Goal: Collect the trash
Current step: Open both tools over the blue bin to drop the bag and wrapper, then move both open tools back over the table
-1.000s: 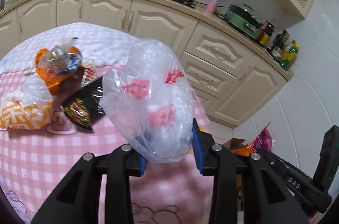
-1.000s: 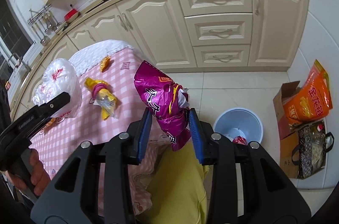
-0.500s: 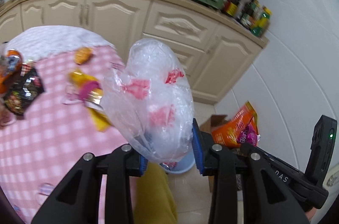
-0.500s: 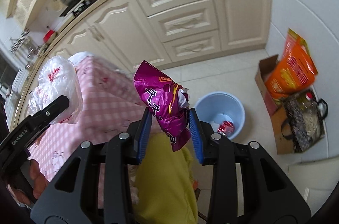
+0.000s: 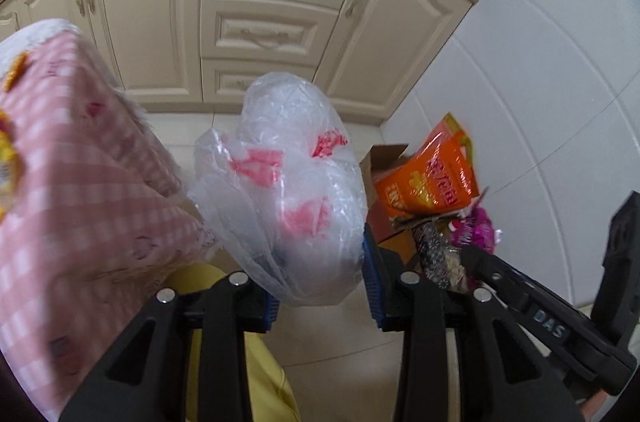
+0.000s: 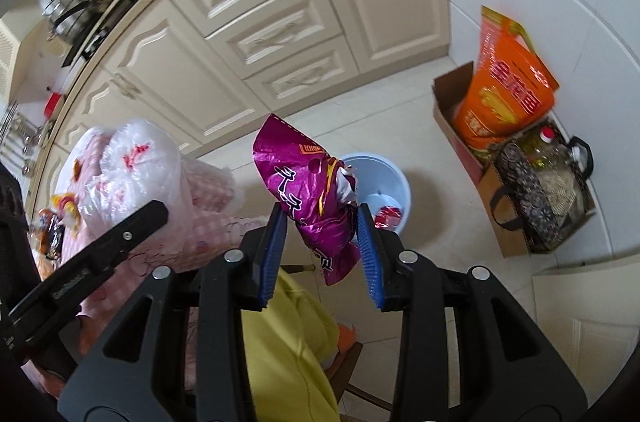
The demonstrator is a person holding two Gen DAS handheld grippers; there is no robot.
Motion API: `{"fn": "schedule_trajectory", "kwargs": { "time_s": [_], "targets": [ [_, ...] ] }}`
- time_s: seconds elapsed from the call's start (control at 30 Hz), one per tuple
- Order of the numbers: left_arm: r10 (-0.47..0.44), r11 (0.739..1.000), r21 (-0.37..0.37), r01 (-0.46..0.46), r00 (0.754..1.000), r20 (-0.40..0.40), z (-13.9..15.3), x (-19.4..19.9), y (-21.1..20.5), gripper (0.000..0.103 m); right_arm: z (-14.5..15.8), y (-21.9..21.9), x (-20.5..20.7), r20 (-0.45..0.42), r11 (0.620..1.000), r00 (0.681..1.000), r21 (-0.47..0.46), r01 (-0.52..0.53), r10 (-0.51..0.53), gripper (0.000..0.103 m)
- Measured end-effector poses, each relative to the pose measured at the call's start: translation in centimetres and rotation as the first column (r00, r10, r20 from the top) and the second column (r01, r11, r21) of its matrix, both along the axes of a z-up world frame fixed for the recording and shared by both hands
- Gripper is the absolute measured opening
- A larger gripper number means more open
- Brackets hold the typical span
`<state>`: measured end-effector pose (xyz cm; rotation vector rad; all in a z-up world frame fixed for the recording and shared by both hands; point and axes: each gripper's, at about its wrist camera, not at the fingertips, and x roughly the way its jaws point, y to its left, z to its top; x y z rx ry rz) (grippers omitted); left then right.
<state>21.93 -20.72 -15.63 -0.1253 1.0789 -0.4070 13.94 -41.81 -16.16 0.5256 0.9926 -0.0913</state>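
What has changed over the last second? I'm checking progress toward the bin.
Both hands swung away from the table toward the floor. The blue bin now lies just beyond the purple wrapper. Unchanged: left gripper clamps the clear plastic bag, right gripper the wrapper.

Bin (image 6: 374,178) mouth open; table (image 6: 208,190) edge beside.

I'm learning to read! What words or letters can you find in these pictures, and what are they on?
"DAS": white letters on the right gripper, seen from the left wrist.
Orange bag: big Chinese characters, too blurred to read.
Purple wrapper: white characters, crumpled, unreadable.
Clear plastic bag: red print, unreadable.
Left gripper: lettering too blurred.
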Motion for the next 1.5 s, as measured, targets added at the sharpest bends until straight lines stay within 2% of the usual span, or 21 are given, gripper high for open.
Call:
{"fn": "schedule_trajectory", "kwargs": {
  "time_s": [0.13, 0.17, 0.2, 0.27, 0.3, 0.43, 0.7, 0.73, 0.8, 0.83, 0.87, 1.0, 1.2, 1.5],
  "targets": [
    [-0.013, 1.0, 0.0, 0.013, 1.0, -0.028, -1.0, 1.7, -2.2, 0.035, -1.1, -1.8, 0.4, -0.026, 1.0, 0.999, 0.007, 0.025, -0.024, 0.035],
    [-0.018, 1.0, 0.003, 0.018, 1.0, -0.019, -1.0, 2.2, -2.9, 0.04, -1.3, -2.1, 0.6, -0.031, 1.0, 0.999, 0.009, 0.028, -0.028, 0.035],
    [-0.021, 1.0, 0.015, 0.021, 1.0, -0.011, -1.0, 2.6, -3.5, 0.049, -1.5, -2.3, 0.6, -0.034, 0.999, 0.999, 0.011, 0.031, -0.031, 0.035],
    [-0.029, 0.998, 0.048, 0.029, 1.0, 0.002, -0.9, 3.2, -4.2, 0.062, -1.9, -2.6, 1.0, -0.044, 0.999, 0.999, 0.02, 0.033, -0.032, 0.035],
    [-0.035, 0.998, 0.057, 0.034, 0.999, 0.009, -0.9, 3.5, -4.4, 0.063, -2.1, -2.7, 1.1, -0.048, 0.999, 0.998, 0.022, 0.031, -0.03, 0.035],
    [-0.025, 0.994, 0.108, 0.022, 0.999, 0.021, -1.3, 3.7, -4.0, 0.063, -3.0, -2.5, 2.2, -0.068, 0.999, 0.998, 0.033, 0.018, -0.016, 0.035],
    [0.017, 0.99, 0.142, -0.021, 0.999, 0.034, -0.8, 3.7, -1.4, 0.063, -2.7, -0.2, 6.2, -0.062, 0.998, 0.996, 0.016, -0.062, 0.063, 0.036],
    [0.027, 0.99, 0.14, -0.031, 0.999, 0.035, -0.6, 3.7, -0.9, 0.063, -2.2, 0.3, 6.8, -0.051, 0.997, 0.996, 0.004, -0.079, 0.079, 0.039],
    [0.046, 0.988, 0.143, -0.051, 0.998, 0.037, -0.2, 3.8, -0.2, 0.063, -1.0, 1.2, 7.3, -0.006, 0.995, 0.995, -0.006, -0.097, 0.097, 0.051],
    [0.062, 0.989, 0.134, -0.067, 0.997, 0.042, 0.1, 3.9, 0.4, 0.063, -0.5, 1.4, 7.4, 0.011, 0.995, 0.995, -0.01, -0.102, 0.103, 0.064],
    [0.071, 0.989, 0.128, -0.077, 0.996, 0.047, 0.3, 3.9, 0.7, 0.063, 0.1, 1.7, 7.5, 0.031, 0.994, 0.993, -0.018, -0.11, 0.11, 0.071],
    [0.089, 0.989, 0.111, -0.096, 0.994, 0.063, 1.1, 3.9, 1.8, 0.063, 0.7, 2.5, 7.7, 0.034, 0.993, 0.993, -0.026, -0.116, 0.117, 0.071],
    [0.066, 0.991, 0.109, -0.073, 0.996, 0.067, 1.2, 3.5, 1.6, 0.063, -0.8, 2.2, 7.0, -0.028, 0.996, 0.995, 0.0, -0.093, 0.093, 0.071],
    [0.026, 0.994, 0.108, -0.035, 0.997, 0.077, 1.6, 2.2, 0.9, 0.063, -0.7, 1.8, 4.6, -0.043, 0.998, 0.997, -0.007, -0.059, 0.059, 0.071]
  ]
}}
